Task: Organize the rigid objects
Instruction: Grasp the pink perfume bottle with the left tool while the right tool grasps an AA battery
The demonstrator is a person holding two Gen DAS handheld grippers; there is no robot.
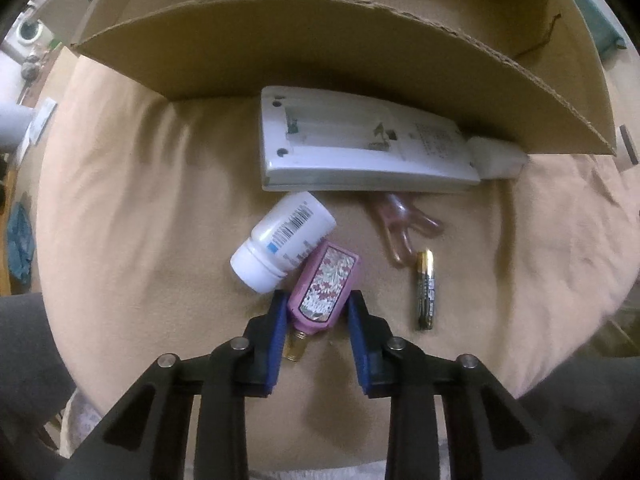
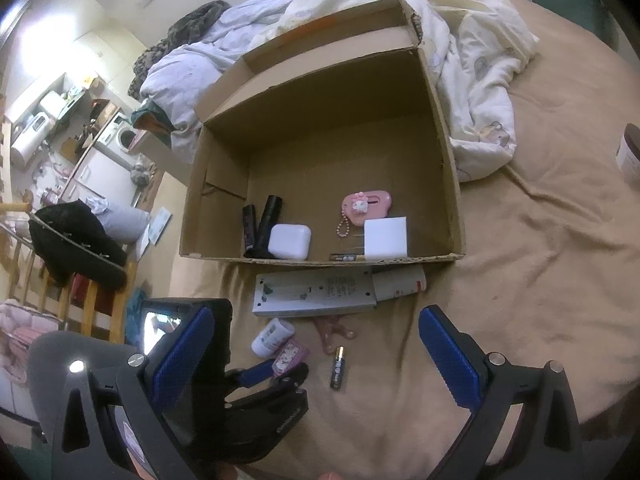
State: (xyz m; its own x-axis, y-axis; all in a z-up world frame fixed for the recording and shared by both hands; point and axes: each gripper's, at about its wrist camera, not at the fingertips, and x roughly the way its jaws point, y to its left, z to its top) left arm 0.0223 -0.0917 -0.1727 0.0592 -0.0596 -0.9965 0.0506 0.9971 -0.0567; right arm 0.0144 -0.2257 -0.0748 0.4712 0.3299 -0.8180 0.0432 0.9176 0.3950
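Observation:
My left gripper point(image 1: 317, 312) has its blue fingers on both sides of a pink floral bottle point(image 1: 325, 289) with a gold neck, lying on the tan bedsheet; it also shows in the right wrist view point(image 2: 290, 354). A white pill bottle point(image 1: 282, 242) lies against it. A battery point(image 1: 425, 289), a pink clip point(image 1: 400, 222) and a white remote point(image 1: 360, 144) lie close by, in front of the cardboard box point(image 2: 448, 168). My right gripper point(image 2: 316, 360) is wide open and empty, above the bed behind the left one.
The box holds a white case point(image 2: 289, 241), black tubes point(image 2: 266, 224), a pink charm point(image 2: 366, 205), a white square point(image 2: 386, 237) and a battery point(image 2: 343, 257). A crumpled duvet point(image 2: 472, 60) lies behind it. A brown jar point(image 2: 630, 152) stands at the far right.

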